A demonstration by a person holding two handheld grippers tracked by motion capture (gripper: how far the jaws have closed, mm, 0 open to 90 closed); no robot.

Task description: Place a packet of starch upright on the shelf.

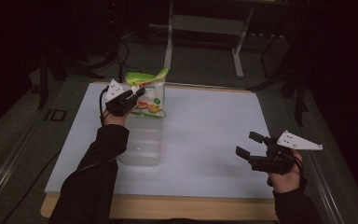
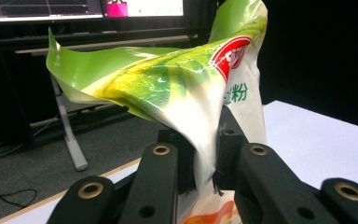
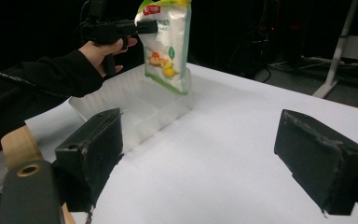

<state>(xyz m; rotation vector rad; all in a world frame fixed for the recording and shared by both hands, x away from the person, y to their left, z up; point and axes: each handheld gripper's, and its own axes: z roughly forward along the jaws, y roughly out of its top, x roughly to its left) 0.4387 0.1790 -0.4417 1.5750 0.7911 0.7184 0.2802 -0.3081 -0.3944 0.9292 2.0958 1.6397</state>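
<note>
A green and white snack bag (image 1: 151, 93) hangs upright over the far end of a clear plastic box (image 1: 142, 140). My left gripper (image 1: 139, 94) is shut on the bag's upper left edge. In the left gripper view the crumpled film of the bag (image 2: 177, 88) is pinched between the two black jaws of my left gripper (image 2: 209, 170). In the right gripper view the bag (image 3: 165, 46) hangs with its lower edge in the box (image 3: 135, 109). My right gripper (image 1: 247, 145) hovers open at the table's right side, with nothing between its pads (image 3: 91, 149).
The white tabletop (image 1: 205, 135) has a wooden front edge (image 1: 186, 207). Desk legs (image 1: 237, 56) and cables stand on the dark floor beyond the table. Monitors (image 2: 88, 7) glow at the top of the left gripper view.
</note>
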